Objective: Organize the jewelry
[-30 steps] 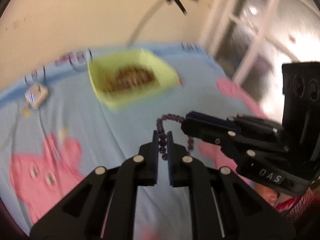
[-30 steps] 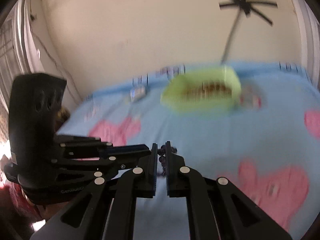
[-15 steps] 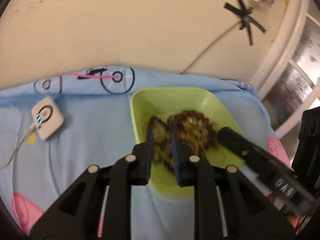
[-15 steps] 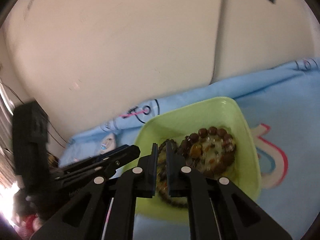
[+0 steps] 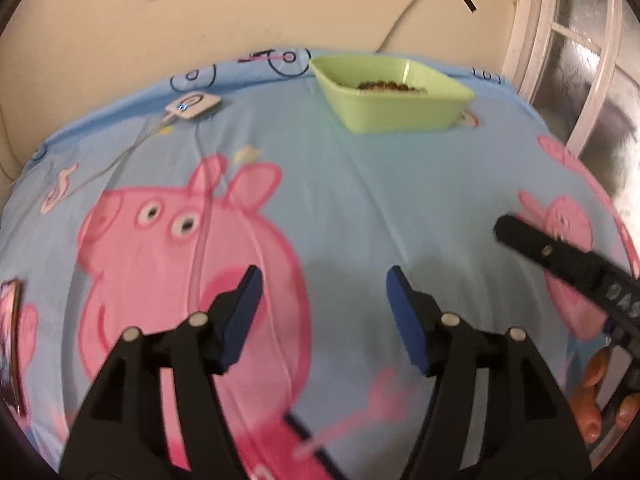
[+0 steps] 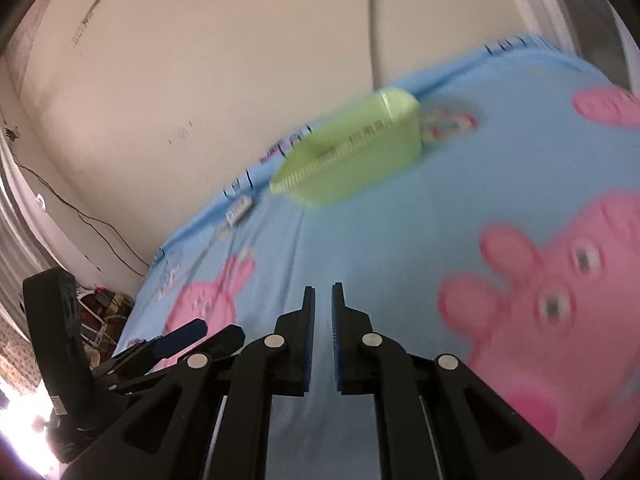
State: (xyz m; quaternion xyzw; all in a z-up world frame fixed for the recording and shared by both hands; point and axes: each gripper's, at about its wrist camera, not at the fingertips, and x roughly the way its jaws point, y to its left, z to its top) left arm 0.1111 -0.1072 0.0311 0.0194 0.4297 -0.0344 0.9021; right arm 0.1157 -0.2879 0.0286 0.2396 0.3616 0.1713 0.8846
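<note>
A light green tray (image 5: 390, 92) stands at the far side of the blue cartoon-print sheet, with brown beaded jewelry (image 5: 386, 86) lying inside it. It also shows blurred in the right wrist view (image 6: 352, 148). My left gripper (image 5: 322, 304) is wide open and empty, well back from the tray over the pink pig print. My right gripper (image 6: 323, 320) is nearly closed with a narrow gap and nothing between its fingers. The right gripper's arm shows at the right of the left wrist view (image 5: 560, 260).
A small white device (image 5: 194, 104) with a cable lies on the sheet left of the tray. The beige wall rises behind the bed. A window frame (image 5: 568, 60) is at the right. A dark object (image 5: 10, 344) lies at the left edge.
Both grippers carried the dark bead string to the green tray, released it there, and pulled back away from the tray. The left gripper has opened wide.
</note>
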